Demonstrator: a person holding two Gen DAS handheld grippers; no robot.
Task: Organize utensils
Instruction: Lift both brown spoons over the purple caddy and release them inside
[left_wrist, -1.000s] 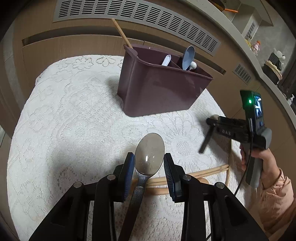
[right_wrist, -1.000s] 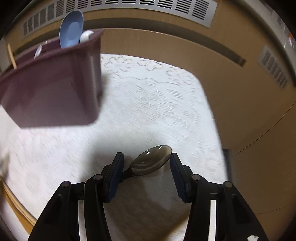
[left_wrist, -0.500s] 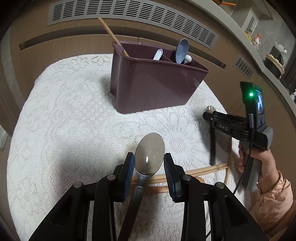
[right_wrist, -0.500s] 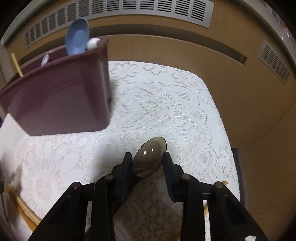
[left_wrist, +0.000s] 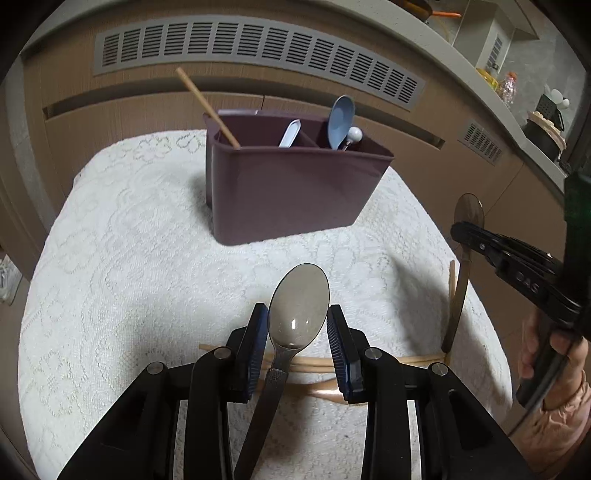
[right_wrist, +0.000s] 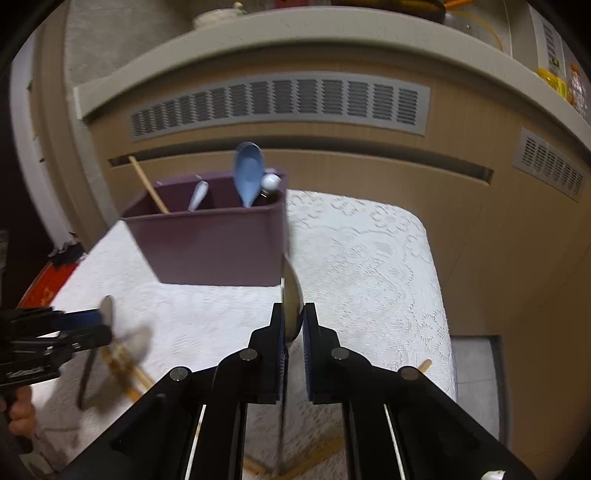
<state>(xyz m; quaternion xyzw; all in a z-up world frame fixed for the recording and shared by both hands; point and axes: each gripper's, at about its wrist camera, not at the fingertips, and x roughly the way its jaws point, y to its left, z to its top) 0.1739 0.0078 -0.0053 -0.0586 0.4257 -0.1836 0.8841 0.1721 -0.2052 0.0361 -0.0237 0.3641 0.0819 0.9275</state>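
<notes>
The cloth (left_wrist: 122, 266) is covered to its rounded edges; open room is left before the caddy (left_wrist: 291, 195), which is set near the far edge. Chopsticks (left_wrist: 417, 359) are scattered near. One spoon (left_wrist: 299, 306) is gripped by the left gripper (left_wrist: 297, 341); another spoon (right_wrist: 291, 295), edge-on, is pinched by the just-closed right gripper (right_wrist: 293, 345).

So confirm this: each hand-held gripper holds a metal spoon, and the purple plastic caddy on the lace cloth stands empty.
Not empty. The left wrist view shows the purple plastic caddy holding a wooden chopstick, a white utensil and a blue spoon. The rest stands.
</notes>
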